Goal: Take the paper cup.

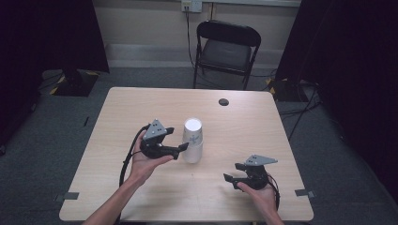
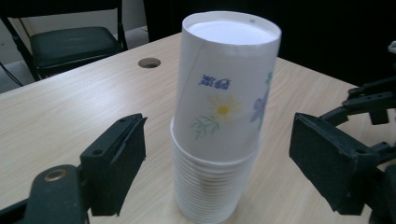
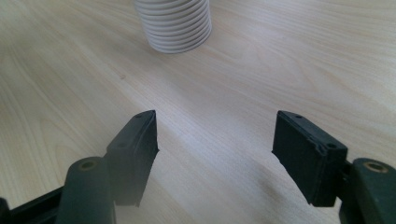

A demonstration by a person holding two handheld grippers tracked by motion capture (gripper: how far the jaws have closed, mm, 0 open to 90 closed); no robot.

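A stack of white paper cups point(image 1: 193, 140) stands upside down near the middle of the wooden table point(image 1: 141, 103). The top cup point(image 2: 229, 88) has a flower print and sits tilted on the stack. My left gripper point(image 1: 180, 149) is level with the stack from its left. In the left gripper view its jaws point(image 2: 222, 158) stand wide on either side of the cups with a gap at each pad. My right gripper point(image 1: 233, 172) is open over bare table at the front right. Ahead of its jaws point(image 3: 217, 137) is the ribbed foot of the stack point(image 3: 175, 28).
A round cable hole point(image 1: 224, 101) lies in the table's far side. A black folding chair point(image 1: 226, 47) stands beyond the table. Dark curtains hang at both sides. The right gripper point(image 2: 373, 102) shows at the edge of the left gripper view.
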